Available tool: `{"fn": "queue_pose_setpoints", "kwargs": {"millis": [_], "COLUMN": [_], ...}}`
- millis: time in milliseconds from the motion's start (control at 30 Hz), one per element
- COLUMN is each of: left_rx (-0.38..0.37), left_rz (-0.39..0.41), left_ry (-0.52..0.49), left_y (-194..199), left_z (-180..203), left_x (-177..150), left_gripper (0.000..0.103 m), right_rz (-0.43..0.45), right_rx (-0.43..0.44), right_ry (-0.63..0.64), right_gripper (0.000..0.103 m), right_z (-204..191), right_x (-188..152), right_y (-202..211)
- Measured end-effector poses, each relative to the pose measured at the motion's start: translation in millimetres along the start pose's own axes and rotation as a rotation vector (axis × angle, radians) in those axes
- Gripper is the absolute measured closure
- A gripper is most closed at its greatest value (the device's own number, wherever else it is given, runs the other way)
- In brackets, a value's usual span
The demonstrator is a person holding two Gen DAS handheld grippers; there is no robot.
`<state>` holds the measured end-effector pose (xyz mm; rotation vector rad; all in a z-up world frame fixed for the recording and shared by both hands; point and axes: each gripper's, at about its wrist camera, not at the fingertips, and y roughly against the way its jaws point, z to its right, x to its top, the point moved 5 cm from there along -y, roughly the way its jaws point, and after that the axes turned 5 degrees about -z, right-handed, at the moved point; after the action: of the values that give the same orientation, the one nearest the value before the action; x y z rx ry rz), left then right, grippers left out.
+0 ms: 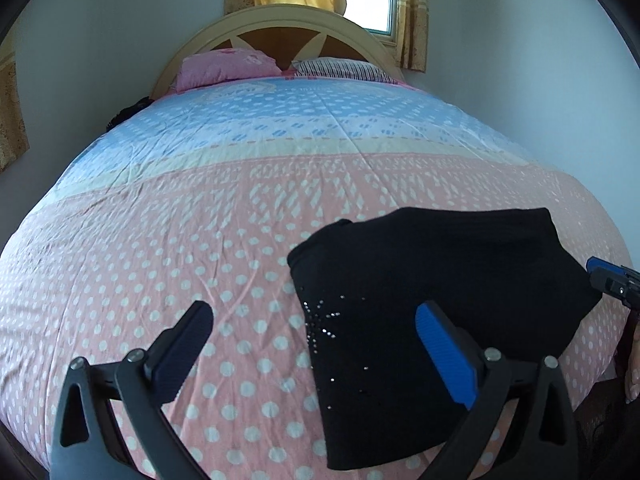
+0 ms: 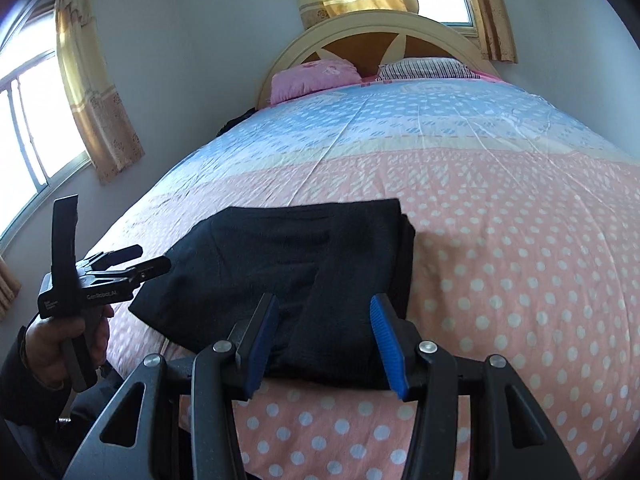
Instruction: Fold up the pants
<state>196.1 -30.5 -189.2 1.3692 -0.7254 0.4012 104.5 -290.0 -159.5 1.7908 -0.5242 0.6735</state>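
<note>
Black pants (image 1: 432, 320) lie folded into a compact bundle on the pink dotted bedspread, near the bed's front edge; they also show in the right wrist view (image 2: 304, 264). My left gripper (image 1: 314, 316) is open and empty, hovering to the left of the bundle's left edge. It shows from the side in the right wrist view (image 2: 148, 260). My right gripper (image 2: 324, 308) is open and empty, just above the bundle's near edge. Its tip shows at the right edge of the left wrist view (image 1: 612, 280).
The bed (image 1: 200, 216) carries a pink and blue dotted cover. A pink pillow (image 2: 312, 76) and a striped pillow (image 2: 428, 68) lie by the headboard (image 1: 276, 28). Walls, curtains (image 2: 96, 92) and windows surround the bed.
</note>
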Motion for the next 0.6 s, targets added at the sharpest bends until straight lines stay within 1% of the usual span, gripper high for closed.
{"fn": "queue_pose_setpoints", "kwargs": {"millis": [67, 133, 167, 200, 267, 333, 400, 467, 600], "left_rx": [-0.001, 0.001, -0.001, -0.007, -0.020, -0.035, -0.052, -0.068, -0.118], "left_rz": [-0.017, -0.034, -0.037, -0.037, -0.046, -0.058, -0.058, -0.063, -0.070], "left_ry": [-0.004, -0.008, -0.005, 0.002, 0.010, 0.022, 0.038, 0.044, 0.086], "left_y": [-6.1, -12.7, -15.1, -16.9, -21.1, -25.0, -24.5, -24.7, -28.6], "left_z": [1.3, 1.7, 1.3, 0.5, -0.6, -1.6, -3.4, -5.2, -14.3], "left_x": [-3.3, -7.3, -9.0, -10.4, -13.0, -15.0, -14.2, -11.9, -3.1], "left_gripper": [0.000, 0.000, 0.000, 0.000, 0.000, 0.000, 0.000, 0.000, 0.000], "right_rz": [-0.048, -0.077, -0.098, -0.116, -0.110, -0.100, -0.067, -0.051, -0.070], "right_rx": [-0.027, -0.060, -0.057, -0.037, 0.019, 0.030, 0.033, 0.055, 0.020], "right_ry": [-0.007, -0.022, -0.039, -0.076, -0.143, -0.146, -0.154, -0.182, -0.254], "right_gripper": [0.053, 0.053, 0.047, 0.045, 0.045, 0.045, 0.045, 0.044, 0.044], "right_z": [6.1, 14.6, 19.0, 24.8, 33.2, 34.0, 33.8, 35.7, 50.7], "right_x": [-5.4, -11.6, -14.4, -16.8, -16.9, -14.9, -10.9, -5.7, 8.3], "right_y": [-11.8, -19.9, -24.7, -28.3, -26.3, -21.7, -16.2, -15.1, -29.7]}}
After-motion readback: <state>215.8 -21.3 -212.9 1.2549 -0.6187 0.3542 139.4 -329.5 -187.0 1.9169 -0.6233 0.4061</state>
